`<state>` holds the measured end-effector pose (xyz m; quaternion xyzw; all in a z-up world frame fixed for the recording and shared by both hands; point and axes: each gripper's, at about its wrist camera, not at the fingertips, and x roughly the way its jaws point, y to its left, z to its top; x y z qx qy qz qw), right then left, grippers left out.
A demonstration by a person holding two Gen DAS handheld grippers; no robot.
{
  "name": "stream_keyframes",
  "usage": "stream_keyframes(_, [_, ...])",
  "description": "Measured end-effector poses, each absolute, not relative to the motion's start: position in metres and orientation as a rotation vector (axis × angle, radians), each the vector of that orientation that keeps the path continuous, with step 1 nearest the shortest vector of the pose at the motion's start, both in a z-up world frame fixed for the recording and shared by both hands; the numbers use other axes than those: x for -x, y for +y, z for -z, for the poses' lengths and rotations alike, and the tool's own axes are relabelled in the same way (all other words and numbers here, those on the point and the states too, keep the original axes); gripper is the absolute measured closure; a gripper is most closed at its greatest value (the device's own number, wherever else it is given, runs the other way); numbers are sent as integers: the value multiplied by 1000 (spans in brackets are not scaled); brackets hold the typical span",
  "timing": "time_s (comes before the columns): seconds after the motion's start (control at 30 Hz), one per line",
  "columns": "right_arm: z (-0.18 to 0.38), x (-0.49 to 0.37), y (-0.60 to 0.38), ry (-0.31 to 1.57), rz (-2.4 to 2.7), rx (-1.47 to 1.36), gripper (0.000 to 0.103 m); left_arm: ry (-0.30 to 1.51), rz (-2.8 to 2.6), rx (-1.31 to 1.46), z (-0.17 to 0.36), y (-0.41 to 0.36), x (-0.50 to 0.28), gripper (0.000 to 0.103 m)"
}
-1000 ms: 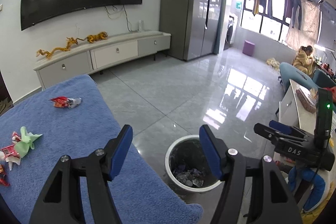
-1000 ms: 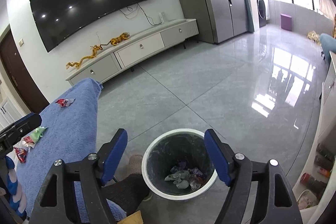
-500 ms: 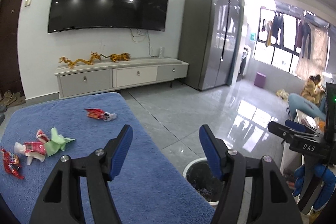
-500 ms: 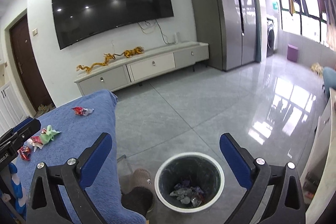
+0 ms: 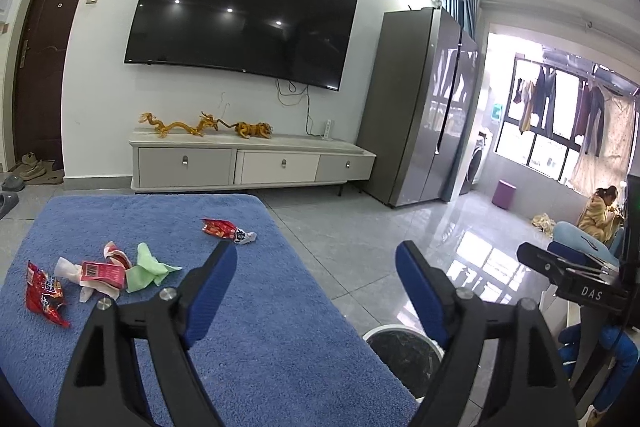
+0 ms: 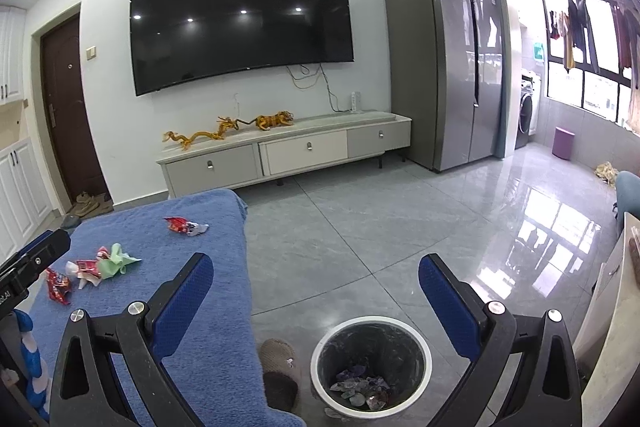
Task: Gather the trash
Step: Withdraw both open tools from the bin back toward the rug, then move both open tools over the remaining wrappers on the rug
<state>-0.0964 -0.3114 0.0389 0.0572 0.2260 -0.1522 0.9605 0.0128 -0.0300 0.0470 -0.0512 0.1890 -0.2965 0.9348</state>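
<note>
Trash lies on a blue-towelled table (image 5: 256, 339): a red wrapper (image 5: 224, 229) at the far side, a green tissue (image 5: 146, 269), a red-and-white packet (image 5: 100, 273) and a crumpled red wrapper (image 5: 42, 293) at the left. These also show in the right wrist view: the far red wrapper (image 6: 184, 225), the green tissue (image 6: 116, 263). A white-rimmed bin (image 6: 370, 367) with trash inside stands on the floor right of the table, also in the left wrist view (image 5: 404, 347). My left gripper (image 5: 316, 287) is open and empty above the table's near right part. My right gripper (image 6: 316, 297) is open and empty above the bin.
A brown slipper (image 6: 278, 355) lies by the bin. A white TV cabinet (image 6: 288, 153) with a TV above stands against the far wall, a grey fridge (image 6: 448, 59) to its right. A person (image 5: 598, 207) sits at far right. Glossy tiled floor (image 6: 400, 227) lies between.
Both grippers tilted up and away from the bin toward the table; more of the table's trash is in view. The right gripper's jaws opened wider. Both stay empty.
</note>
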Motion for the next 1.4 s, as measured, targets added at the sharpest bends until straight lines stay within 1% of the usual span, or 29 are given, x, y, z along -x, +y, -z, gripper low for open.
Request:
stream_keyframes(0.43, [-44,112,-299,426,280,-130,0,338,604,79,-50,-27,3,22])
stream_keyframes(1.13, [-32,140,-308,427,225,-156,0,370,544,-15,-50,-56,28,22])
stream_keyframes(1.27, [-33,145,-311,420,212,-159,0,348,512,-26,-53,-58,34,17])
stream_keyframes(1.4, [-31,150,-312,415,206,-146,0,327,481,-38,-56,-63,42,16])
